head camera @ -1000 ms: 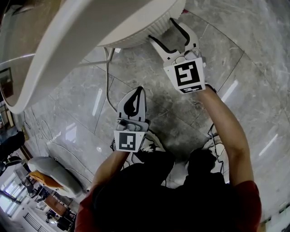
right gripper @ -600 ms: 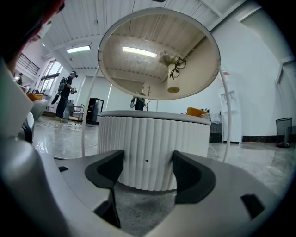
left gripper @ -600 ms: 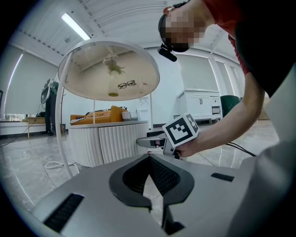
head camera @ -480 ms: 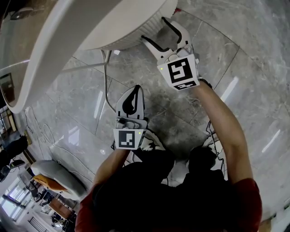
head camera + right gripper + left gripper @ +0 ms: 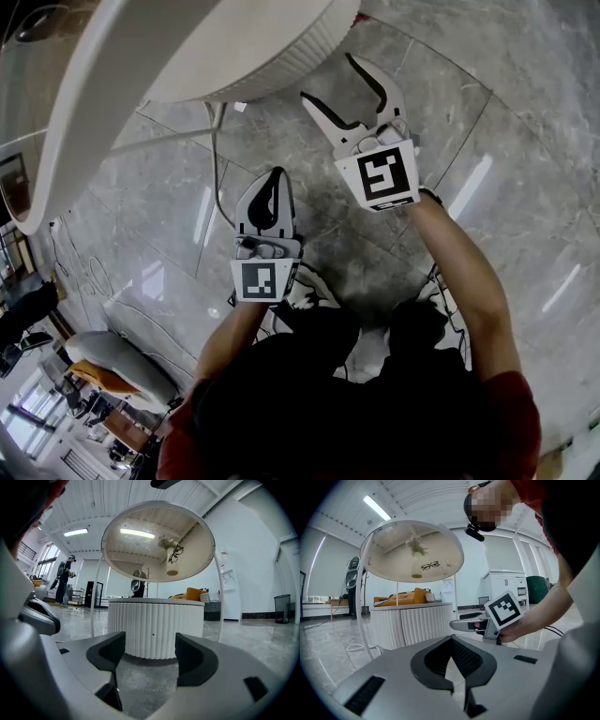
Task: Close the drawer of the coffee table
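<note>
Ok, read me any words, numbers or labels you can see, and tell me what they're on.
No readable words, numbers or brands anywhere.
left gripper: only a black-and-white square marker pattern on its cube, no letters.
right gripper: the same kind of pattern, no letters.

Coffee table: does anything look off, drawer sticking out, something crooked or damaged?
Nothing stands out. In the right gripper view the coffee table's ribbed base looks even, with no drawer front sticking out. The right gripper is open, apart from it. A cable trails on the floor beside the base.
</note>
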Available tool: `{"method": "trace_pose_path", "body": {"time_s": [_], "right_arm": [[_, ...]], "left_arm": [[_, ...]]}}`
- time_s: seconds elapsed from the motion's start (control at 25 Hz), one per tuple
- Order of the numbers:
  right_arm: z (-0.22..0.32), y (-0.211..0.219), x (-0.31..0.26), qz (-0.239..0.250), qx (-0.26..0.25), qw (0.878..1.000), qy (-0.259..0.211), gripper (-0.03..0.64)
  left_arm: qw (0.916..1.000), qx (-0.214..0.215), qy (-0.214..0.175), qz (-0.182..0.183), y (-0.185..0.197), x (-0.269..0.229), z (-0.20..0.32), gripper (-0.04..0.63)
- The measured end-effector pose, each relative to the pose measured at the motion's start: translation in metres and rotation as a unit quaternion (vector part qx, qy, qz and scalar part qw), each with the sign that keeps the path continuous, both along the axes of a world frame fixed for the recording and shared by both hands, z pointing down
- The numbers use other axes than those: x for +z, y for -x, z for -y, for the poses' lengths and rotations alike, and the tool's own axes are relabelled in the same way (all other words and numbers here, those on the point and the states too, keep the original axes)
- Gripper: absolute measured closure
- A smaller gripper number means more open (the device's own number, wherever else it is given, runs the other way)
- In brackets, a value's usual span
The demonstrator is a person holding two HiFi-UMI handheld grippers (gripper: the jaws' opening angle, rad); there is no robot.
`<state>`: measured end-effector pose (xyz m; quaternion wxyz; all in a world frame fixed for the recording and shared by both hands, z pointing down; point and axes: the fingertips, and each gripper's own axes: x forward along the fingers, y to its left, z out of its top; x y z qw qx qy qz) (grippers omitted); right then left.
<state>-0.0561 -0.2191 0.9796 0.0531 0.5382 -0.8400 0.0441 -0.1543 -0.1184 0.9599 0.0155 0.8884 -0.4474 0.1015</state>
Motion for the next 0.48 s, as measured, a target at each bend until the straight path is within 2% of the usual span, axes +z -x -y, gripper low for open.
{"method": "trace_pose_path", "body": {"time_s": [0.16, 0.48], "right_arm": [[-0.024, -0.015, 0.002, 0.001, 0.017, 1.000, 0.011, 0.301], [-0.088, -0.042, 0.000, 0.002, 0.046, 0.998, 0.037, 0.301]], "left_arm": [[0.9974, 0.039, -0.031, 0.053, -0.007, 0.002, -0.010, 0.584], [0.9982, 0.037, -0.012, 0.045, -0.013, 0.007, -0.015, 0.584]]}}
